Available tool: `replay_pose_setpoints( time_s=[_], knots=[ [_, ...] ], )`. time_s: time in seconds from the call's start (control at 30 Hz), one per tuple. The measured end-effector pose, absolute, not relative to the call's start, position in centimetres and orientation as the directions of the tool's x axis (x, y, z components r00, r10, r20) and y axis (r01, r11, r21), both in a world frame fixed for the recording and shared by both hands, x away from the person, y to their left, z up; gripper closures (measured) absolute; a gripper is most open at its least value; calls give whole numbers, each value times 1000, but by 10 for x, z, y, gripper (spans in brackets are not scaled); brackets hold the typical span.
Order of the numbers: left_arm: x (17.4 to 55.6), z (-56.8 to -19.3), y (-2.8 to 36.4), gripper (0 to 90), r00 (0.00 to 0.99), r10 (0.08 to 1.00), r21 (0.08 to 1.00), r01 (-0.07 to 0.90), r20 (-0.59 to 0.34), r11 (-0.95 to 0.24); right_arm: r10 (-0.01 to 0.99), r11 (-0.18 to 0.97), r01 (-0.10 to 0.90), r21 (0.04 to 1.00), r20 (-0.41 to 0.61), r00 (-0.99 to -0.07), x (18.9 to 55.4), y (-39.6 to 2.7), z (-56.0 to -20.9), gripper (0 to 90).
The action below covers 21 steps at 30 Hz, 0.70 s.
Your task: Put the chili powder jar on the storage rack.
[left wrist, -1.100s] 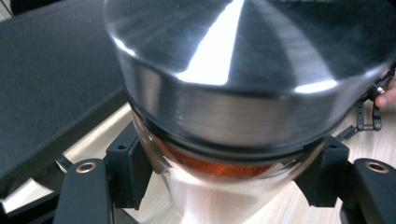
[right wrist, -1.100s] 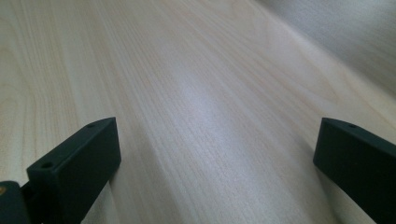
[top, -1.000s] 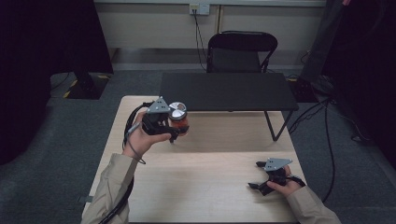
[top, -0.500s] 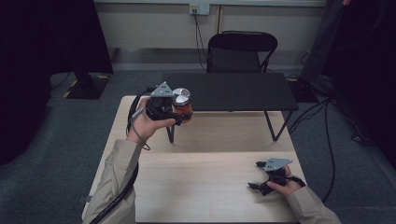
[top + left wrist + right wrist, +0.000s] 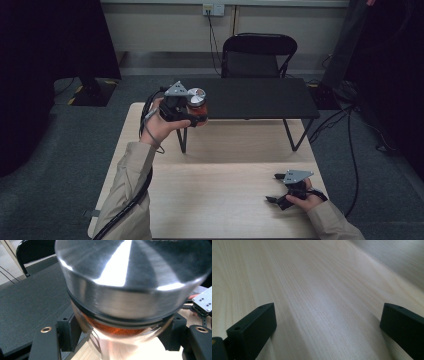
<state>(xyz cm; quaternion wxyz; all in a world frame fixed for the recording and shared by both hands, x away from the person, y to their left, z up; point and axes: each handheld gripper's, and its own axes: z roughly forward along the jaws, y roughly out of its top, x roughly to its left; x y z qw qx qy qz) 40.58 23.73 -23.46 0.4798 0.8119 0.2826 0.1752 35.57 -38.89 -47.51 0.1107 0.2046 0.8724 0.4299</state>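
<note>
A glass jar with a shiny metal lid and orange-red contents hangs in the air over the near left corner of the low black shelf. My left gripper is shut on it, one jaw on each side of the glass. The left gripper view looks past the left gripper at the jar, whose lid looms large between the two black jaws. My right gripper rests low on the wooden table at the near right. Its jaws stand wide open in the right gripper view, with bare wood between them.
The black shelf stands on thin legs across the far half of the wooden table. A black folding chair is behind it. Cables run over the grey carpet at the right. The near middle of the table is bare wood.
My left gripper has carried the jar upward and farther away, from over the light table to the black shelf's left corner. The right gripper has stayed put.
</note>
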Motion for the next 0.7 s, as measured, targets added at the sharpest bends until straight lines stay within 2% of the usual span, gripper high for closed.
replay_pose_setpoints(
  time_s=[0.4,0.7],
  knots=[
    [420,-226,236,310,762,648,875,312,2,-369,477,535,274,800,-18,-879,349,-386,-477,0],
    [436,-218,219,310,753,659,869,323,5,-375,481,531,276,801,-17,-877,345,-387,-477,0]
  ],
)
